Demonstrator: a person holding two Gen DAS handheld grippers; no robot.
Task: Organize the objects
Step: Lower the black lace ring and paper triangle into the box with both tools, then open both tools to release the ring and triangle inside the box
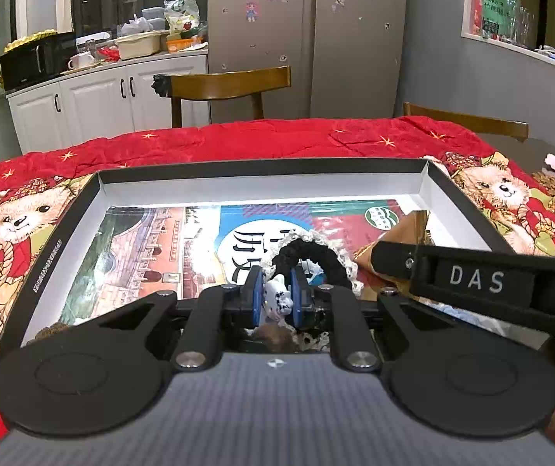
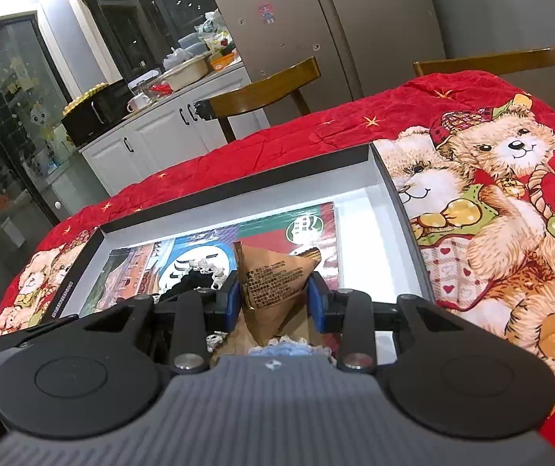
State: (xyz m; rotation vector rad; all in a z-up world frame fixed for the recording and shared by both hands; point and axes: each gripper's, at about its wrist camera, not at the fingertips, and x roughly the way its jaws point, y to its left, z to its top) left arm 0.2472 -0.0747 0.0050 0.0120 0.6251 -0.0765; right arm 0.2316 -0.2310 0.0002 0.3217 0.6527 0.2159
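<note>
The left gripper [image 1: 277, 297] was clamped almost shut on a small white figurine [image 1: 278, 298] fixed to a black lace-trimmed hair tie [image 1: 308, 250], over the open box [image 1: 262, 180]. The right gripper [image 2: 275, 303] pinched a brown triangular packet [image 2: 273, 275] with its jaws partly apart. Both bodies hid the box's near edge; the printed sheet [image 1: 153, 248] was glare-washed.
</note>
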